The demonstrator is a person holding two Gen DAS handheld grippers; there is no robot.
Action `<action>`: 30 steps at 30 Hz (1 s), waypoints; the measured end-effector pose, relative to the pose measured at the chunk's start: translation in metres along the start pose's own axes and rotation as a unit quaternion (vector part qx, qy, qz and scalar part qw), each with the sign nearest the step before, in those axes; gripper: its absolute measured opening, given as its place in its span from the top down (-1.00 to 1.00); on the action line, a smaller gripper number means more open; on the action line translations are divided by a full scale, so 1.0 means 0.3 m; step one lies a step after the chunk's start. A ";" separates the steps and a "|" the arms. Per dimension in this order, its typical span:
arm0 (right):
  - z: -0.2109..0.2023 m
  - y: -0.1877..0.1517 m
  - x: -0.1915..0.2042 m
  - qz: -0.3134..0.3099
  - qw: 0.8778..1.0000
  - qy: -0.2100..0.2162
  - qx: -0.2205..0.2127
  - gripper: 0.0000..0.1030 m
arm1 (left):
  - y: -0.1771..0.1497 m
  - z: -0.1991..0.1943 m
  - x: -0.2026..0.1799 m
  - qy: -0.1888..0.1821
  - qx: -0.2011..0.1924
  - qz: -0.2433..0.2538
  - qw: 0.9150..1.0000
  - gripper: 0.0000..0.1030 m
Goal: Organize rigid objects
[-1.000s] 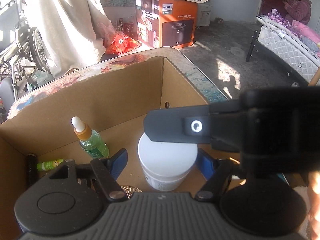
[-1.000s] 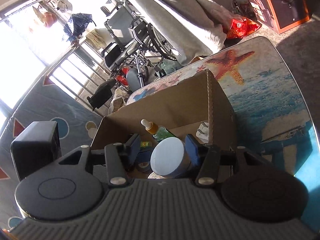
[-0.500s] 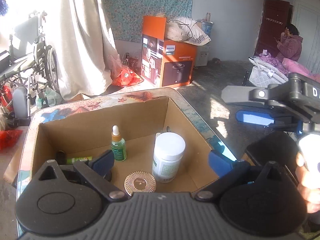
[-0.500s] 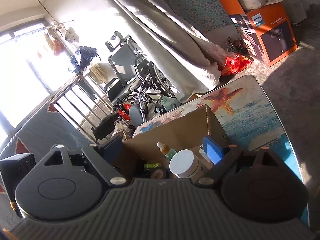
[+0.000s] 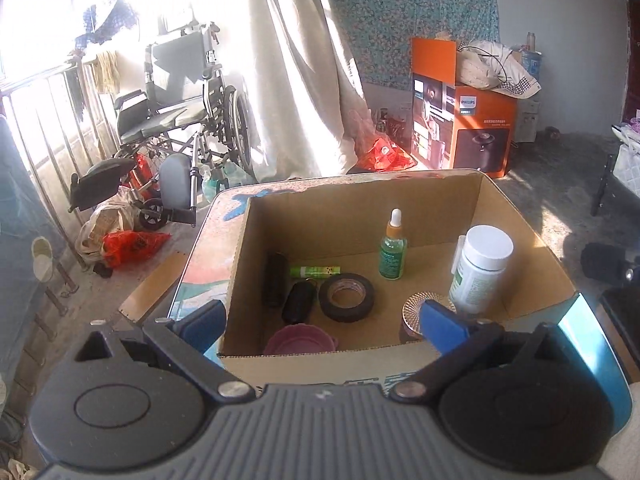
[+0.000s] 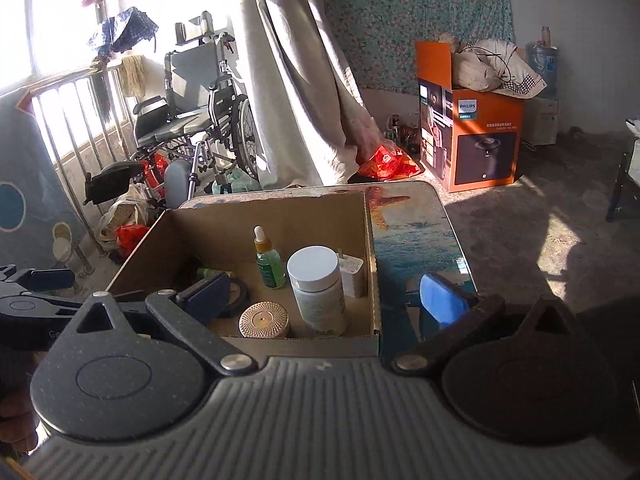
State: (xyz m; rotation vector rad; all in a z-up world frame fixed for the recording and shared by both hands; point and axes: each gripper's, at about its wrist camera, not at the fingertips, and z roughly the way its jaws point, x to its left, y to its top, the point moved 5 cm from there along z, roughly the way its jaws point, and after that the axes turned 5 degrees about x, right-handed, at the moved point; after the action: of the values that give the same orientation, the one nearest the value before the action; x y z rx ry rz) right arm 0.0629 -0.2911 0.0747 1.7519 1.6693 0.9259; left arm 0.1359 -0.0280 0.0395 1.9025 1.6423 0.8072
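A: What do the two wrist cameras show?

B: An open cardboard box standing on a table whose top is printed with a sea and starfish picture. Both cameras look down into the box from its near side.

A: What is in the box?

B: A white-capped pill bottle stands upright near the right wall. Just beside it, toward the near edge, sits a small jar with a ribbed gold lid. A green dropper bottle stands upright toward the back. A roll of black tape lies flat in the middle, with a small green tube lying behind it and two dark cylinders to its left. A pink round object rests against the near wall. In the right view a white plug-like block leans in the far right corner behind the pill bottle.

A: And the grippers?

B: The left gripper hangs over the near edge of the box, jaws spread fully wide, holding nothing. The right gripper is also empty; its jaws are opening, nearly at full spread, with one finger over the box and the other over the bare tabletop.

A: Anything around the table?

B: A wheelchair by a sunlit curtain, and an orange appliance carton on the floor.
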 end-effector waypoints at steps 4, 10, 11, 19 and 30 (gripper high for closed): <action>0.063 -0.047 0.071 -0.011 0.999 -0.012 0.042 -0.97 | -0.039 0.039 0.008 -0.016 0.025 -0.014 0.999 -1.00; 0.123 -0.065 0.142 -0.020 0.997 -0.019 0.067 -0.97 | -0.063 0.068 0.033 -0.030 0.051 -0.038 0.998 -1.00; 0.126 -0.066 0.148 -0.020 0.997 -0.020 0.068 -0.97 | -0.062 0.070 0.040 -0.034 0.052 -0.045 0.997 -1.00; 0.184 -0.055 0.135 -0.027 0.996 -0.028 0.079 -0.97 | -0.068 0.083 0.054 -0.061 0.065 -0.073 0.993 -1.00; 0.199 -0.051 0.136 -0.032 0.996 -0.028 0.077 -0.97 | -0.068 0.090 0.039 -0.053 0.065 -0.070 0.994 -1.00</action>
State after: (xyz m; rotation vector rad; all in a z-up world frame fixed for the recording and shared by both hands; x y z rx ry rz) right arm 0.1000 -0.2449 0.0305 1.7957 1.7905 0.7300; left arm 0.1422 -0.0133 0.0076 1.8575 1.7780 0.5458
